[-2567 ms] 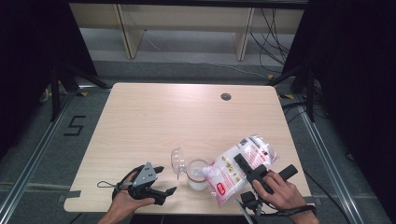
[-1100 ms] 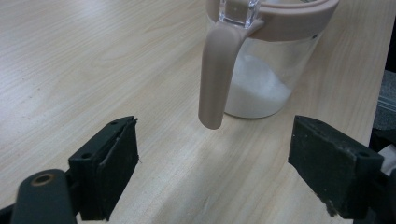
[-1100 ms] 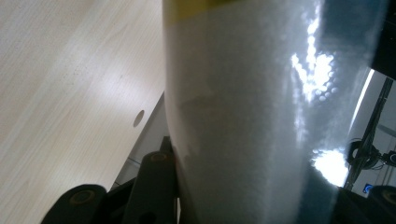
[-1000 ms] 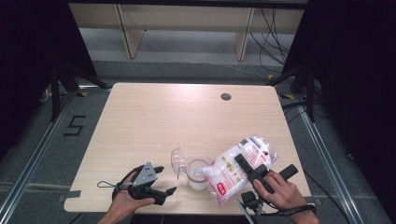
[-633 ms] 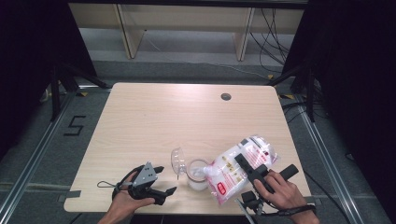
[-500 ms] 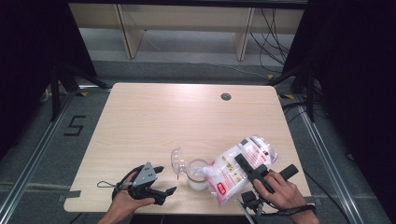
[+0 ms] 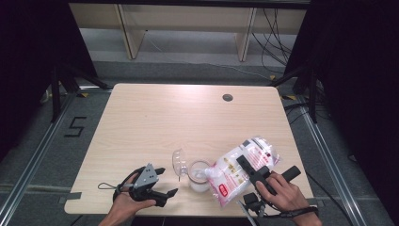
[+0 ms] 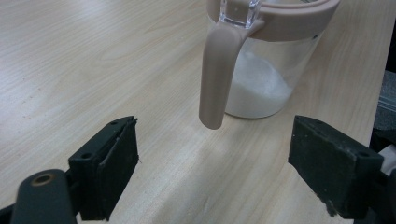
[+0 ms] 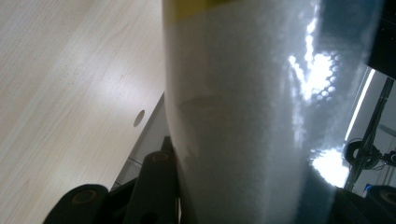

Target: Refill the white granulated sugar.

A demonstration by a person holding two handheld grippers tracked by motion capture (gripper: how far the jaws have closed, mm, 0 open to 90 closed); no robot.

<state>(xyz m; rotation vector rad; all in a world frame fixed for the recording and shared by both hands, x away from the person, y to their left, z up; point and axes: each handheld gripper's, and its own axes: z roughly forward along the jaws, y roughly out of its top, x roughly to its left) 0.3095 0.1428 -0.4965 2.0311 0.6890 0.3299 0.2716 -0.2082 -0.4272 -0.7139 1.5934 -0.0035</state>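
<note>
Soft, glossy plastic makes up the one bag (image 7: 242,169) at the lower right of the high view, tipped with its mouth over the one clear jar (image 7: 199,175) at the lower middle of the pale wooden bench (image 7: 188,117). The right tool (image 7: 249,167) is clamped across the bag's body. I judge the bag heavy for its size, limp and slippery, likely to sag or slide, so the best hold is across the filled middle, as now. The left tool (image 7: 164,181), at the lower left, hovers beside the jar with its jaws apart and nothing between them. A clear lid (image 7: 178,161) stands hinged open at the jar's left. Count: two tools, one bag, one jar.

In the left gripper view, the jar (image 8: 271,70) fills the upper right, a low heap of white grains in its base, a beige rim and one beige handle (image 8: 217,74) hanging toward the camera. It looks rigid and smooth; the handle or the wall is the place to steady it. The jaws stand wide apart below.

In the right gripper view, the bag (image 9: 261,112) of white grains looms close between the jaws, held tight.
</note>
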